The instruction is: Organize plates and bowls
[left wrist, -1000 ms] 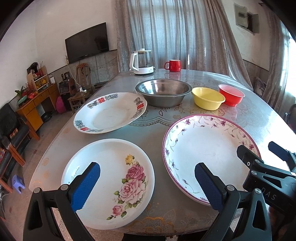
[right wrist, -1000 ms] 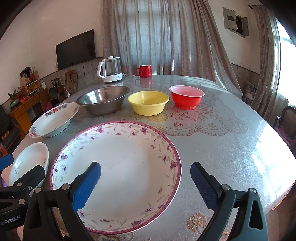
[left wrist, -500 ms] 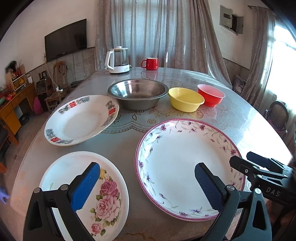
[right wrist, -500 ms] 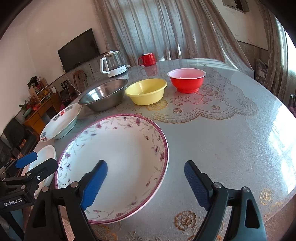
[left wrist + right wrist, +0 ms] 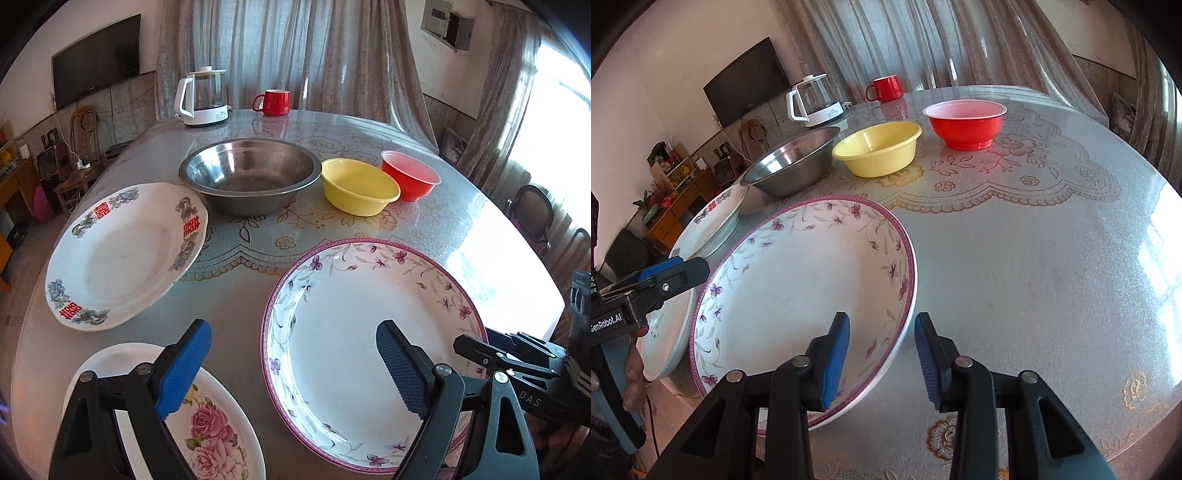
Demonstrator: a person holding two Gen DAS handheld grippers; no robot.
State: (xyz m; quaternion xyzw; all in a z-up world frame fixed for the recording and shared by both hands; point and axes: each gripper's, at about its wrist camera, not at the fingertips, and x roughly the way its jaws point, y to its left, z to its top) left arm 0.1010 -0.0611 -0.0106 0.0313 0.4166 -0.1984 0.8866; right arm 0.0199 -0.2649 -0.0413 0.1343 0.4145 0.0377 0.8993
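Purple-rimmed and sprigged with small flowers, the large plate (image 5: 798, 291) lies on the table (image 5: 1034, 266) at the near edge. The right gripper (image 5: 881, 354) straddles this plate's rim at about 4 o'clock, one blue finger inside the rim and the other outside; its fingers are closing and stand fairly narrow, with a gap still showing on both sides of the rim. The left gripper (image 5: 291, 369) hovers with fingers wide, just starting to close, between the rose plate (image 5: 207, 424) at 7 o'clock and the large plate; nothing is gripped. A plate with red characters (image 5: 122, 254) sits at 10 o'clock. Beyond, from 11 to 1 o'clock, stand a steel bowl (image 5: 251, 173), a yellow bowl (image 5: 358, 186) and a red bowl (image 5: 410, 177).
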